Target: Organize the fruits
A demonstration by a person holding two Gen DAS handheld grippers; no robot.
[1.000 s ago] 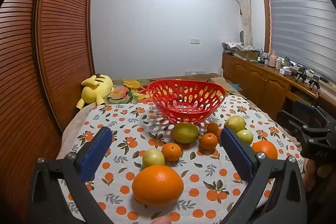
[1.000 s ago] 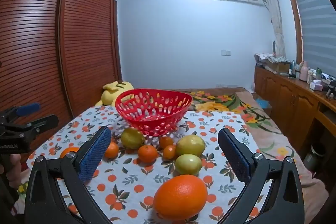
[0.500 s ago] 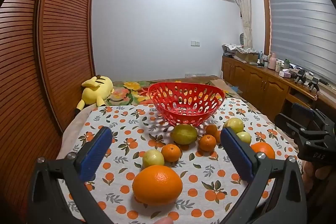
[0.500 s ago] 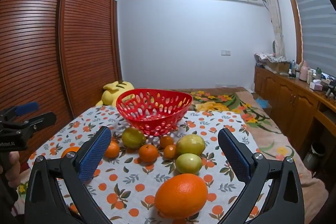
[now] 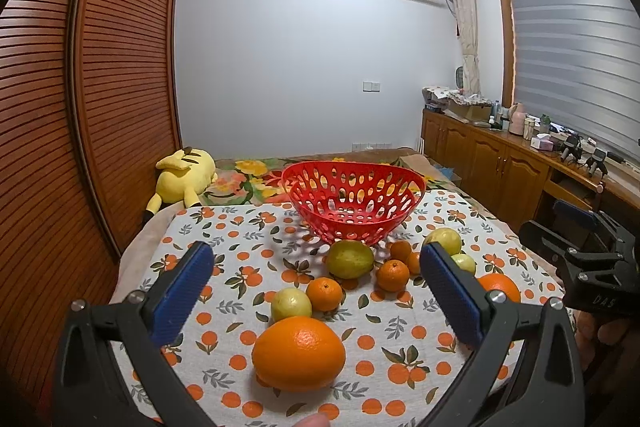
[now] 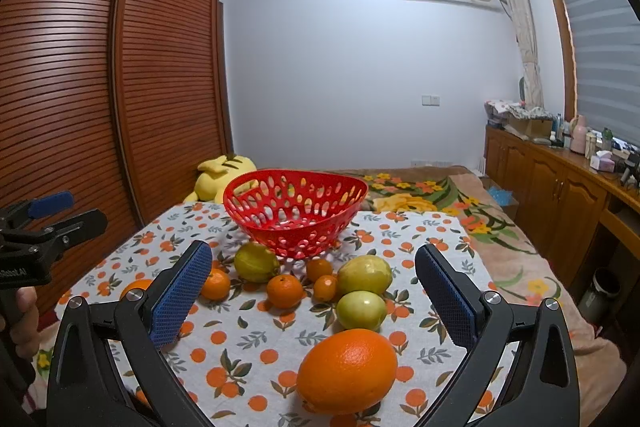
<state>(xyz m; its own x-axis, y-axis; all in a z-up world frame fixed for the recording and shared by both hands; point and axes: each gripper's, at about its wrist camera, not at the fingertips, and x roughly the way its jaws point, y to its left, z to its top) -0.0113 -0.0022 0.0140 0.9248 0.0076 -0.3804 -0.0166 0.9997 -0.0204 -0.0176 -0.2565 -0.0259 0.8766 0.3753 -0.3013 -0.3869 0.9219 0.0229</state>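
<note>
Fruit lies scattered on the patterned tablecloth [image 5: 240, 239] in front of the red basket [image 5: 352, 203], which holds nothing I can see. The left gripper [image 5: 316, 283] hangs spread wide over a big orange [image 5: 299, 353]; the right gripper [image 6: 314, 283] is spread too, above another big orange [image 6: 347, 371]. One small orange [image 6: 216, 283] is half hidden behind a blue pad. A yellow plush toy [image 5: 182, 177] lies behind the table.

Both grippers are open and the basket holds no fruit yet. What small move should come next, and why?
Probably lower the left gripper onto the big orange nearest it. The orange lies on the cloth in front of and below the open gripper, apart from the other fruit, and the red basket stands empty behind.
</note>
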